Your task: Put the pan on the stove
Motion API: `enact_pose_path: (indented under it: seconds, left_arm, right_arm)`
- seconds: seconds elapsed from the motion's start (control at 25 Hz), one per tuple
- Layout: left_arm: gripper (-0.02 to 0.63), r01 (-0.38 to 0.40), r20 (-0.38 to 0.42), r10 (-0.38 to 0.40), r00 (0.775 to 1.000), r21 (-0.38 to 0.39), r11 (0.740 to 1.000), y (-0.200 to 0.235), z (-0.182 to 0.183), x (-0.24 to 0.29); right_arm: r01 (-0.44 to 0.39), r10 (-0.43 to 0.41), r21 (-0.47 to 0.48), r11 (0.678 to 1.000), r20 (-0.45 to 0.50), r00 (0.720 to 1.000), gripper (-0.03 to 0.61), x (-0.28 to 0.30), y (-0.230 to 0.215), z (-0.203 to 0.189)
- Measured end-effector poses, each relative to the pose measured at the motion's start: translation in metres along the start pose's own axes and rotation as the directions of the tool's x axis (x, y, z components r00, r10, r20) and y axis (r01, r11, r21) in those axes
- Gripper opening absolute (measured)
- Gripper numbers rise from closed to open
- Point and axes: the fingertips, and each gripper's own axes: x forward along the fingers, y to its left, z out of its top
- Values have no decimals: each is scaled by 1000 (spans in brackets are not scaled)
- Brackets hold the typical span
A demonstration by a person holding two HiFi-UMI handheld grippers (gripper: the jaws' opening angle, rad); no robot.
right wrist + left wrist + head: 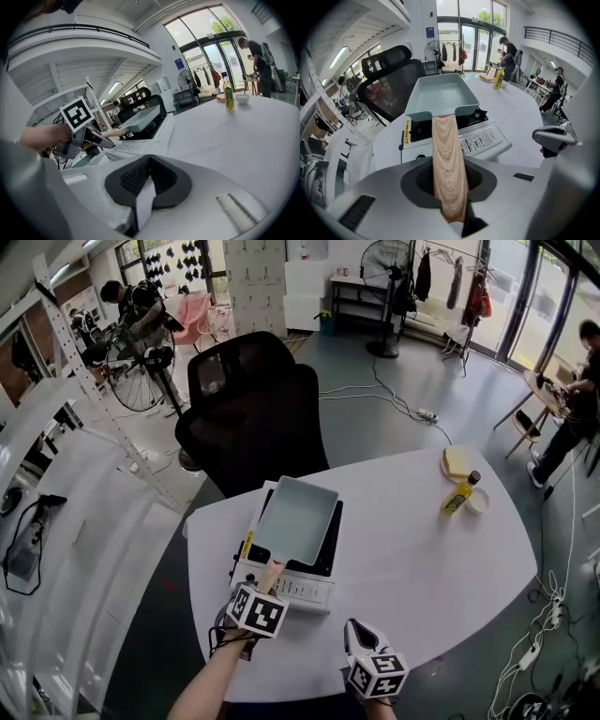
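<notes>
My left claw [450, 190] is clamped on the light wooden handle [447, 159] of the pale blue-grey square pan [295, 518], which sits at its 12 o'clock on the black-topped white stove [302, 590]. My right claw [142, 190], at 4 o'clock, is closed and empty.

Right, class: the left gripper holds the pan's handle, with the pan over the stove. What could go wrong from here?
1. The left gripper grips only the end of the wooden handle, so the pan could twist or sag in the grip.
2. The pan looks turned against the stove and reaches its far edge; released so, it might rock.
3. The handle crosses the control panel; lowering it may press buttons.
</notes>
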Motion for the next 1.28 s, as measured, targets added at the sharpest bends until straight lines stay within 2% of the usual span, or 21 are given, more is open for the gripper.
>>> enact_pose_path:
  seconds: [0.16,0.28,0.4,0.52,0.8,1.0,1.16,1.28]
  left_arm:
    - [88,2,15,-2,1000,0,1000,2,1,-3]
    - [108,38,27,-37,999,-18,999,-1,4,-6]
    - [185,72,42,-71,997,-25,997,-2,7,-6]
    - [212,89,56,-88,995,-27,996,-5,7,-7]
    - [332,117,98,-114,989,-23,993,-5,9,-4]
    - [376,144,144,-142,979,-3,990,-8,16,-10]
    - [409,181,201,-179,963,9,984,-10,24,-20]
    - [416,192,205,-190,960,13,981,-8,25,-24]
  right_arm:
    - [9,-9,0,1000,6,1000,2,-3,0,1]
    - [14,-14,2,1000,8,1000,2,-5,0,0]
    - [14,-14,2,1000,10,1000,2,-3,1,-1]
    - [10,-10,0,1000,10,1000,2,-2,3,-2]
    - [18,-18,3,1000,5,1000,2,-2,5,-7]
    - [19,-19,-1,1000,10,1000,2,-1,8,-5]
    - [21,-20,-5,1000,17,1000,2,-2,12,-2]
    - [19,-19,-13,1000,20,1000,2,-1,16,0]
